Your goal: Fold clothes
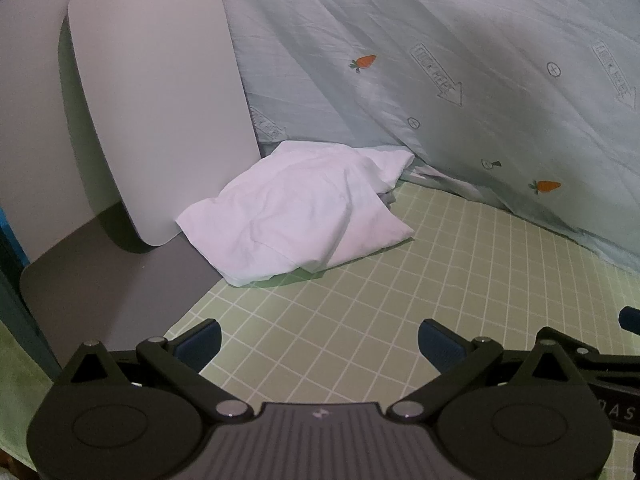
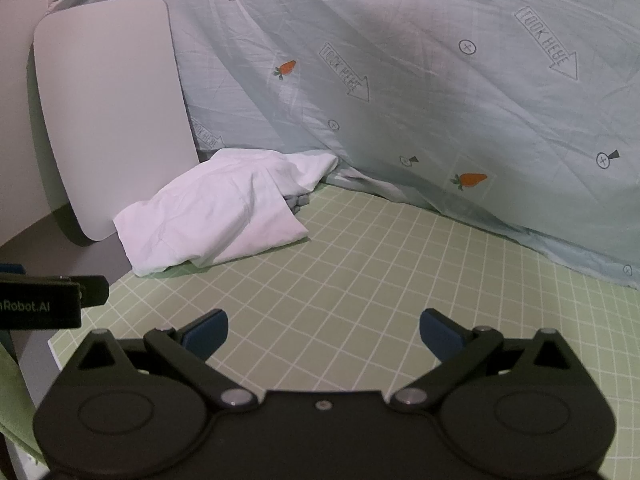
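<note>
white garment point(image 1: 296, 212) lay bunched, long axis near-left to far-right | left gripper point(image 1: 320, 344) spread wide, empty | right gripper point(image 2: 324, 334) same

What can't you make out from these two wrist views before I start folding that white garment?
- White garment: crumpled in both views, so its type and full outline are unclear.
- Grey item: right wrist view only, mostly hidden under the garment.
- Grey board: its back and whatever stands behind it are hidden.
- Patterned sheet: cut off by the frame edge, and it hides everything behind.
- Left gripper and right gripper: fingers apart, empty.
</note>
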Demonstrator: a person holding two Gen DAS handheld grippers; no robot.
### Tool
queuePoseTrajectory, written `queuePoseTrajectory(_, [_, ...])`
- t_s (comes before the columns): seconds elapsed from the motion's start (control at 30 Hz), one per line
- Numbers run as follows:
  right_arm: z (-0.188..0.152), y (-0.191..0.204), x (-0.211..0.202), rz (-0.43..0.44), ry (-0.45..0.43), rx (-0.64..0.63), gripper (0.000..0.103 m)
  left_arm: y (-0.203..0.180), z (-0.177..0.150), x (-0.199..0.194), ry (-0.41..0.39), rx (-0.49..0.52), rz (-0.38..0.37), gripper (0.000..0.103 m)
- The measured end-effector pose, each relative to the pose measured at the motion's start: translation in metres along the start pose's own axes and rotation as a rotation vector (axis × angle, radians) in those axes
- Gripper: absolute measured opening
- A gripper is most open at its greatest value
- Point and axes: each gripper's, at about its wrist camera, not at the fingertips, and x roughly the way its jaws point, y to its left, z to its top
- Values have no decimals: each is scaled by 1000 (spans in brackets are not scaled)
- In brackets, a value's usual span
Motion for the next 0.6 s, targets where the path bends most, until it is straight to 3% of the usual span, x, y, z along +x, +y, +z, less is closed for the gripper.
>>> queuePoseTrajectory(0.6, [15,-14,28,-24,-24,28,103,-4,23,39,57,-21,-24,103])
